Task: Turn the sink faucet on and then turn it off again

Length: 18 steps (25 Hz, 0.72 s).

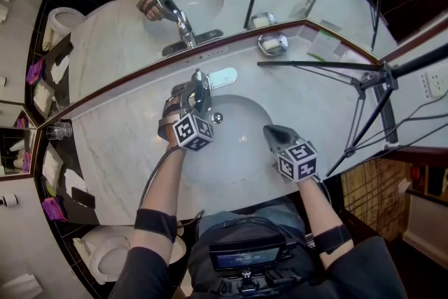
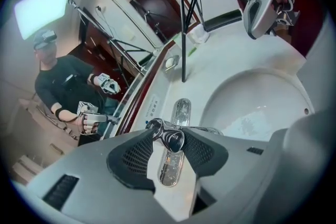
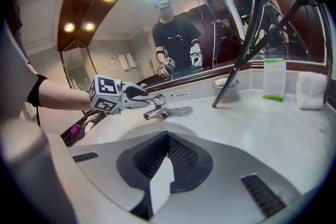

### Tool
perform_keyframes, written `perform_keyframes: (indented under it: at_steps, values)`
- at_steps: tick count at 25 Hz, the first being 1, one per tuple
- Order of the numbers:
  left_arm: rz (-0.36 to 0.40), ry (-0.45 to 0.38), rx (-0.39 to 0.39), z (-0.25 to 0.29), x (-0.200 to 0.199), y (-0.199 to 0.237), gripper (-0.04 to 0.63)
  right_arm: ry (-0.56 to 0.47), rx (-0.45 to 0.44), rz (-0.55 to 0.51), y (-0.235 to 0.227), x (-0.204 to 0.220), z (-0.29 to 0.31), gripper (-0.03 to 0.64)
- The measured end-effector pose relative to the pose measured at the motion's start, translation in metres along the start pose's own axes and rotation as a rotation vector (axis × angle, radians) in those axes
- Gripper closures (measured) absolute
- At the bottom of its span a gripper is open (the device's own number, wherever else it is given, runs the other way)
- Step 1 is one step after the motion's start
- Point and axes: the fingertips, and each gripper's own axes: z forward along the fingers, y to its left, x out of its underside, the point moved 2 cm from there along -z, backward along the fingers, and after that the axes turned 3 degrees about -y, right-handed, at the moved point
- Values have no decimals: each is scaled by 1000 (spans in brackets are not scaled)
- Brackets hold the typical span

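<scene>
The faucet [image 1: 222,77] sat at the back edge of the sink [image 1: 241,150], in the centre of the head view just below the mirror. Its chrome handle [image 2: 173,140] lay between the jaws of the left gripper [image 2: 169,132]. Those jaws stood wide, with a pad on each side of the handle's rounded end, and both pads looked to be pressing on it. No stream could be made out at the spout, so the turning-on step seemed to be only starting.

To do it well, the grip should probably stay square on the handle and follow the arc of its hinge rather than drag sideways, since polished chrome would slip easily from the pads. A slow, small move, with eyes on the spout, would show when water came.

The right gripper [image 1: 271,131], jaws together and holding nothing, hovered over the sink's lower right rim. It was well apart from the faucet and best left out of the way.
</scene>
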Motion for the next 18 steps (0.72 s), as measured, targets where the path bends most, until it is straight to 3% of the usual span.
perform_keyframes:
  at_steps: [6,12,18]
  values:
    - [-27,-3,24,1,-1,1,417,0,-2,-4,1,-1,1,597]
    - [-61,-28,-14,3,-14,32,420,-1,-1,0,0,0,-1,597]
    - [-76,-16,40,8,-17,40,426,-11,2,6,1,-2,-5,597]
